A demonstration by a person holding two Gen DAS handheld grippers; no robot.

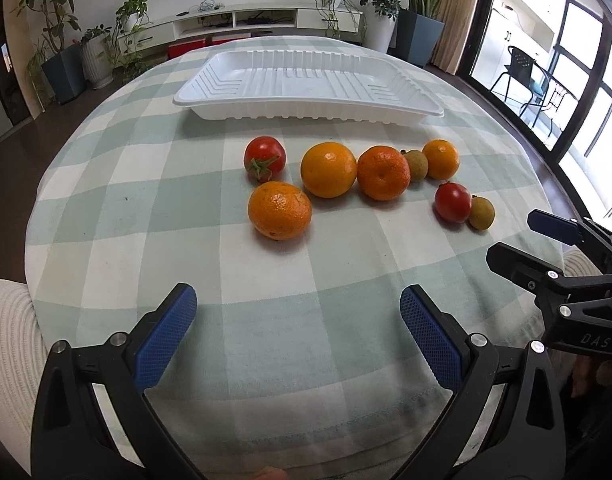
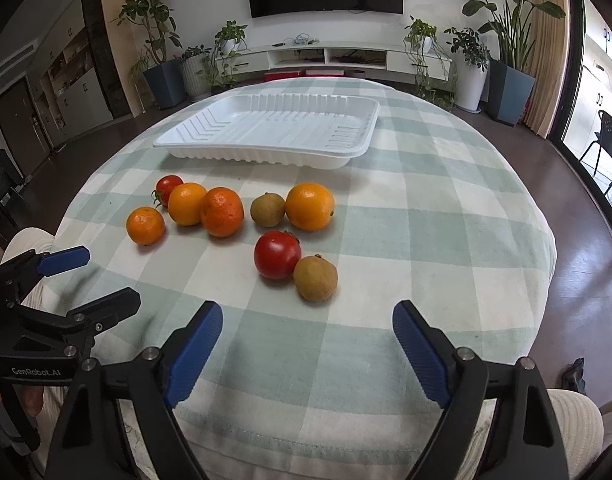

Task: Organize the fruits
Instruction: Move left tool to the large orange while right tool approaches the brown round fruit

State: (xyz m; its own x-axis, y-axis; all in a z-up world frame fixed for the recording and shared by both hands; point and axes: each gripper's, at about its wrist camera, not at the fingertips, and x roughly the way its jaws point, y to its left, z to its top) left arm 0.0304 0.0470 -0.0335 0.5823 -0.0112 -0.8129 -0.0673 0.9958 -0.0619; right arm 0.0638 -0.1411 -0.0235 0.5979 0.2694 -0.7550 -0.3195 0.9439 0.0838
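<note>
Fruits mid-frame on checked tablecloth [image 1: 153,208]: four oranges [image 1: 279,210], two red tomatoes [image 1: 264,158], two brownish longans [image 1: 482,213], white ribbed tray [image 1: 306,80] behind at top, both claws, left gripper [image 1: 297,316] and right gripper [image 2: 308,330], spread wide, holding nothing, potted plants [image 2: 157,36], TV beyond.

We see a table under a green-and-white checked cloth [image 2: 426,216] carrying a white ribbed tray [image 2: 265,152], four oranges [image 2: 310,206], two tomatoes [image 2: 277,255] and two small brown fruits [image 2: 315,279].
</note>
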